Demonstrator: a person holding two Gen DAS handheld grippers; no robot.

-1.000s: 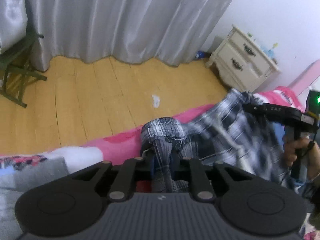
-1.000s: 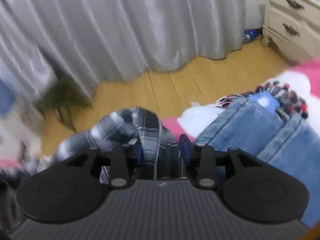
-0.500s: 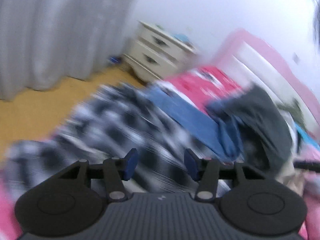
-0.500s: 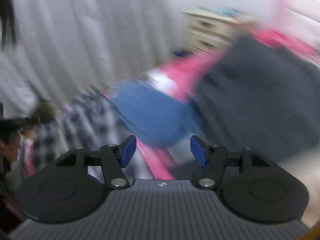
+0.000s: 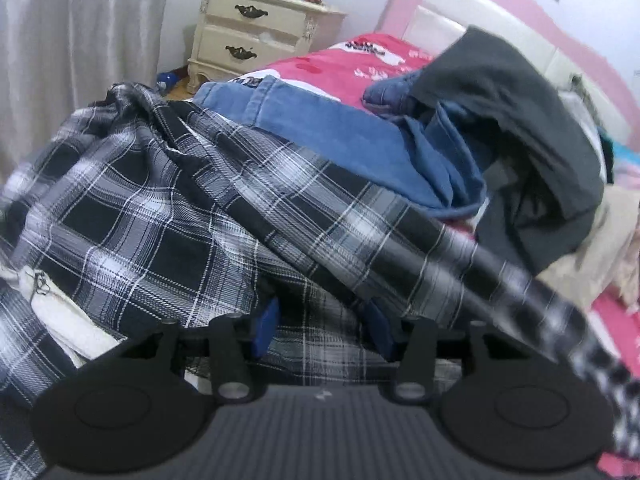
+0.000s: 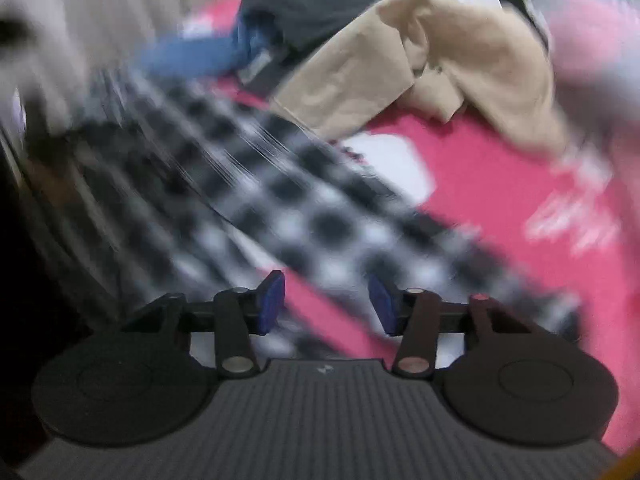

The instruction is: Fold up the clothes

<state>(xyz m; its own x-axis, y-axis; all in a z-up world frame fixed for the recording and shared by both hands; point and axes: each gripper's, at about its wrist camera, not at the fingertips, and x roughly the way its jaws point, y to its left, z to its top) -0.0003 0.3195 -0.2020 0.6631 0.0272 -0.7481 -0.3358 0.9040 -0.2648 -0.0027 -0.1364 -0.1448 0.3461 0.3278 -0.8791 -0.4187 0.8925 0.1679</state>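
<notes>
A black-and-white plaid shirt (image 5: pixel 160 208) lies spread and rumpled across the pink bed. My left gripper (image 5: pixel 323 330) is low over it with its jaws apart. A fold of the plaid drapes over the blue pads (image 5: pixel 266 330) and cloth shows in the gap, but nothing is pinched. In the blurred right wrist view the plaid shirt (image 6: pixel 280 184) runs diagonally over the pink sheet (image 6: pixel 500 200). My right gripper (image 6: pixel 327 304) hangs above it with its jaws closing; its pads stand clear of the cloth.
Blue jeans (image 5: pixel 320 128) and a dark grey garment (image 5: pixel 520 120) lie behind the shirt. A beige garment (image 6: pixel 460 64) sits further up the bed. A cream nightstand (image 5: pixel 256 36), a grey curtain (image 5: pixel 80 40) and the pink headboard (image 5: pixel 500 12) border the bed.
A second ago both grippers were shut on bunched plaid cloth near the bed's edge. Both have let go and swung toward the head of the bed, where the shirt now lies spread out.
</notes>
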